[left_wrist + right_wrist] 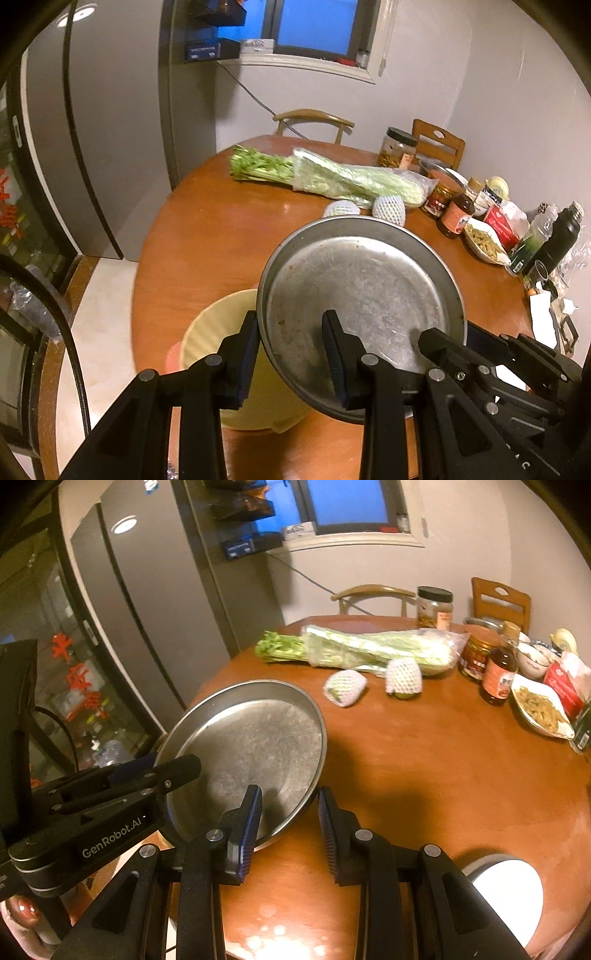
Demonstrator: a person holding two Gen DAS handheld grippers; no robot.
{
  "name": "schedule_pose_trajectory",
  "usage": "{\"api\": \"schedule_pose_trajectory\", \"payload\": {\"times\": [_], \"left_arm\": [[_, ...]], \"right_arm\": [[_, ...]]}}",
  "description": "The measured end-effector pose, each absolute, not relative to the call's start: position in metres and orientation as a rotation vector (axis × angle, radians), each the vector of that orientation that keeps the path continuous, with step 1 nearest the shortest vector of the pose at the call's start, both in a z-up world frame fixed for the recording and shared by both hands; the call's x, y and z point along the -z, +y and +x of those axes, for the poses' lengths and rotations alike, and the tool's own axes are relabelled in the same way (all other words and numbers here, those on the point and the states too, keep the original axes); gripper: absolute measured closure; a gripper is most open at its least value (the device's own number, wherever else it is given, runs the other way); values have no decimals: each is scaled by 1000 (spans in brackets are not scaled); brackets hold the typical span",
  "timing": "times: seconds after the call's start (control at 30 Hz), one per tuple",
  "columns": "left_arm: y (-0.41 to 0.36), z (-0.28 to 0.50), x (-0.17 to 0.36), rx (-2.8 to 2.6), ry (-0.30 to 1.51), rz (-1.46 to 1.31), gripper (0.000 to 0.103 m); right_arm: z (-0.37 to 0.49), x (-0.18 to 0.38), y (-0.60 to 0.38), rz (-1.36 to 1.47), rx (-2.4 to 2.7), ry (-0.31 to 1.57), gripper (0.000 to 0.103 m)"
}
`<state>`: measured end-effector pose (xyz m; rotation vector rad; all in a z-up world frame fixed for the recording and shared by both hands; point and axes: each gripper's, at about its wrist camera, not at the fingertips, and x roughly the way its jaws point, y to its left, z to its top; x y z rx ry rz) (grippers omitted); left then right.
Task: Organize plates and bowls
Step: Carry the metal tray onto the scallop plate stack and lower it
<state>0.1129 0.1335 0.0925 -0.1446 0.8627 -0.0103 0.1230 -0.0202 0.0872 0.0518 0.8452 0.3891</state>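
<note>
A round metal plate [365,288] is held tilted above the brown table [207,236], over a yellow bowl [218,332]. My left gripper [291,354] straddles the plate's near left rim, one finger outside and one on its inner face. My right gripper [288,819] straddles the plate's [255,746] near right rim the same way. Both jaws stand fairly wide with the thin rim between them, and I cannot see whether the pads press on it. A white plate [506,890] lies at the table's near right edge.
Bagged celery [369,646] and two foam-netted fruits [345,686] lie mid-table. Jars, sauce bottles [500,672], a dish of food [539,709] and a black flask [557,236] crowd the right side. A grey fridge [147,602] stands left; two chairs behind.
</note>
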Motion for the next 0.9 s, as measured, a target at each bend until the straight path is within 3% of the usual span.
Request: {"api": "schedule_pose_trajectory", "payload": {"times": [0.9], "left_arm": [[185,107,-38,-76,936,-187,69]], "right_arm": [[137,-49,47,-92,-444,913,71]]}}
